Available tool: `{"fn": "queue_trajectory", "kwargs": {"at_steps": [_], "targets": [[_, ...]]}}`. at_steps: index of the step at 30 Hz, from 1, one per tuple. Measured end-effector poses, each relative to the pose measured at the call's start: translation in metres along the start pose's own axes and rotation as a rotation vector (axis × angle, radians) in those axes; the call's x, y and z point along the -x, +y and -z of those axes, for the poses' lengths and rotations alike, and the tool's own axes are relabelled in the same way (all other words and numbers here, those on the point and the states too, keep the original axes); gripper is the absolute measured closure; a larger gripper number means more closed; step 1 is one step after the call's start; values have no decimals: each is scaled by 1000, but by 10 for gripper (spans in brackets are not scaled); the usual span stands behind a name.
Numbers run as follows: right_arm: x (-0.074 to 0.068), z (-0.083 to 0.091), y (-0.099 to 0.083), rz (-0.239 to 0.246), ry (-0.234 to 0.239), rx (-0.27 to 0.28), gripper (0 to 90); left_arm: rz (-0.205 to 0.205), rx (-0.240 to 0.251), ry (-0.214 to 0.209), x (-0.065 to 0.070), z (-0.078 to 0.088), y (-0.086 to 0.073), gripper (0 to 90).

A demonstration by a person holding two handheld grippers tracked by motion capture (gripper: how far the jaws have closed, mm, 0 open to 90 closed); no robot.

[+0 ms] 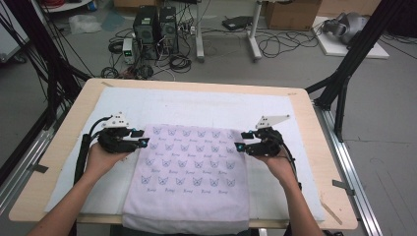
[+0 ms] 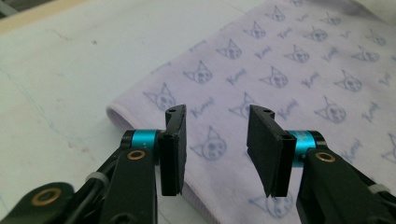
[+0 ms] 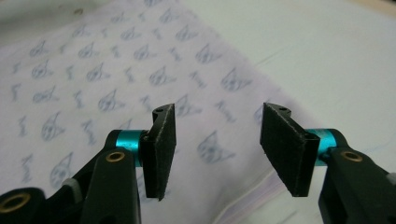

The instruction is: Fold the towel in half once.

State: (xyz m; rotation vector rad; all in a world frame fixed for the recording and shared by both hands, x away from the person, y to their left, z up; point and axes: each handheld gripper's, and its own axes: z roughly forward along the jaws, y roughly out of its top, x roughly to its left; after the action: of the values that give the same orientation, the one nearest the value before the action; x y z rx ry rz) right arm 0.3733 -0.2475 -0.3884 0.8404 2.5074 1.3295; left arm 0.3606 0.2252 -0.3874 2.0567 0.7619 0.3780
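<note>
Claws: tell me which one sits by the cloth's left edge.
The left claw, at the left edge of the lilac cat-print cloth; the right claw is at the opposite edge.

I'm working in a lab: computer towers (image 1: 155, 29) and tangled cables (image 1: 275, 44) on the grey floor, black rig frame (image 1: 354, 54), cardboard box (image 1: 292, 14).

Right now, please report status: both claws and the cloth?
Left claw open, right claw open, nothing gripped. Folded lilac cat-print cloth flat on white mat, claws at its far corners. Nothing in the way.
</note>
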Motion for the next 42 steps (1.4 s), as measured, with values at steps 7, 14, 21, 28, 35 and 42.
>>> {"fn": "queue_trajectory", "kwargs": {"at_steps": [7,14,21,28,35,42], "targets": [[22,-3,23,12,-59,5,401,20,-2,17,-19,-13,18,540],[44,-26,4,-63,-87,-49,343,99,-63,29,-45,-39,3,500],[55,-35,-15,-103,-102,-71,326,150,-84,34,-52,-57,-6,463],[55,-45,-16,-91,-105,-74,318,162,-148,65,-53,-70,-14,444],[51,-59,-20,-66,-120,-144,406,144,-155,73,-54,-70,-15,616],[41,-62,-9,7,-69,-170,831,66,-150,74,-45,-71,-11,834]]}}
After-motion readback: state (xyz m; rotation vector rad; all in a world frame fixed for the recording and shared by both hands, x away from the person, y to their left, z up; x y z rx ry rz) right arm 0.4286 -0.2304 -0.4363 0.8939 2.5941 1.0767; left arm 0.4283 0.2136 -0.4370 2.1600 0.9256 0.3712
